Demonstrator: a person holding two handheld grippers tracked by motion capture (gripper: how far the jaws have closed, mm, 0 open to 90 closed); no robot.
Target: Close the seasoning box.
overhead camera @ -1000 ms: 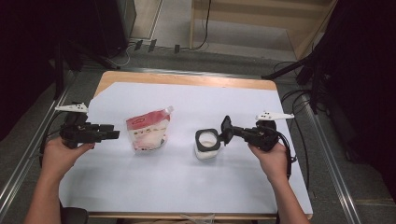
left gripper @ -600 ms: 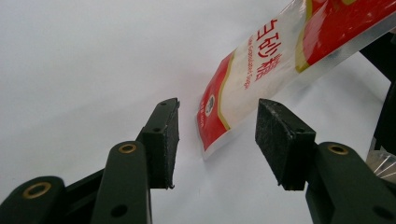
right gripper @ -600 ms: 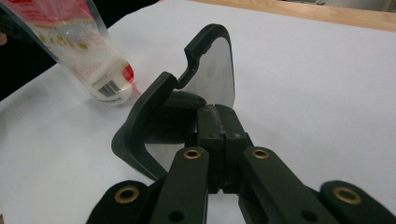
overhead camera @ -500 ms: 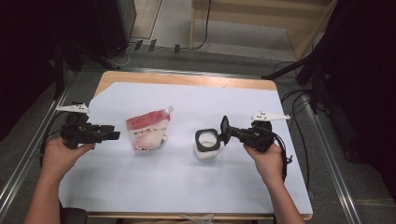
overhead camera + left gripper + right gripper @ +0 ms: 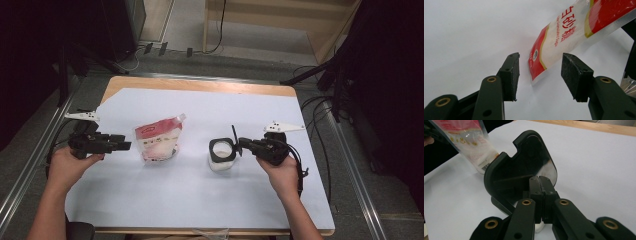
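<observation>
A red and white sugar pouch (image 5: 157,140) lies on the white sheet at centre left, and its bottom corner (image 5: 564,37) reaches toward the left gripper's jaws. My left gripper (image 5: 122,145) is held level just left of the pouch, open (image 5: 540,75), with only the sheet between its pads. To the right stands a small white jar (image 5: 221,156) with a black rim. Its black flip lid (image 5: 233,136) is raised upright. My right gripper (image 5: 241,145) comes in from the right and is shut (image 5: 540,182) on the lid (image 5: 524,165).
The white sheet (image 5: 200,200) covers most of a wooden table whose far edge (image 5: 200,85) shows. Metal rails run along both sides, and cables (image 5: 320,110) trail at the right. Dark stands and a wooden frame lie beyond the table.
The right gripper and the raised lid have edged slightly left toward the jar. The left gripper and the pouch have stayed where they were.
</observation>
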